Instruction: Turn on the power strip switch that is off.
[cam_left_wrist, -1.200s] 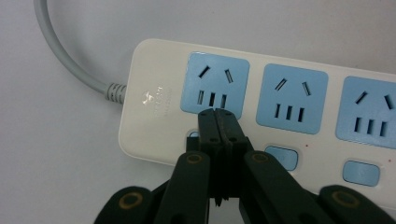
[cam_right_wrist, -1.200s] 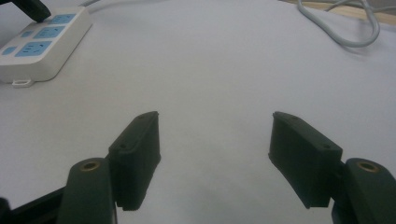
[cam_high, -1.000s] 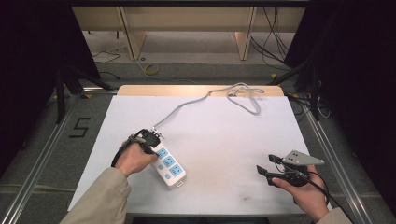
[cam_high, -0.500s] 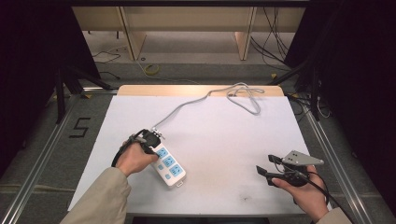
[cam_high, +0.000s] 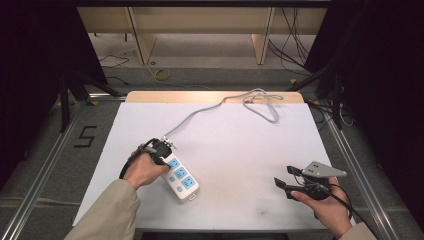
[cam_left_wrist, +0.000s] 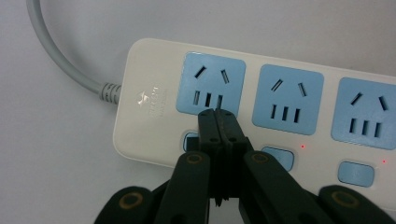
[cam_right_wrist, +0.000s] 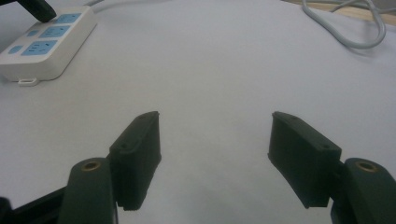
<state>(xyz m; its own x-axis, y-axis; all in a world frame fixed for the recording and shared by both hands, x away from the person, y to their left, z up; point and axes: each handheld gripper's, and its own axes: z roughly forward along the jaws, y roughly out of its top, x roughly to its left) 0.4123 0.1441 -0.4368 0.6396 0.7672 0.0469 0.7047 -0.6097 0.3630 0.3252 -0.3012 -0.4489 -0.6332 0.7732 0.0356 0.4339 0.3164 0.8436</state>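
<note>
Here left gripper (cam_left_wrist: 218, 114) fingers closed, tips pressing power strip (cam_left_wrist: 261, 107) by its first switch. Right gripper (cam_right_wrist: 215, 158) fingers wide apart, holding nothing, over tabletop (cam_high: 240, 145).

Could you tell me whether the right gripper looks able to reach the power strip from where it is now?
Probably yes: the right gripper is open, with bare white table between it and the power strip, though the left gripper already occupies the strip's cable end.

Layout of my table (cam_high: 240, 150)

Power strip (cam_high: 181, 179) lies front-left, my left gripper (cam_high: 162, 149) on its far end. Its cord (cam_high: 200, 112) runs to the far right edge. My right gripper (cam_high: 286, 181) hovers front-right, well apart.
</note>
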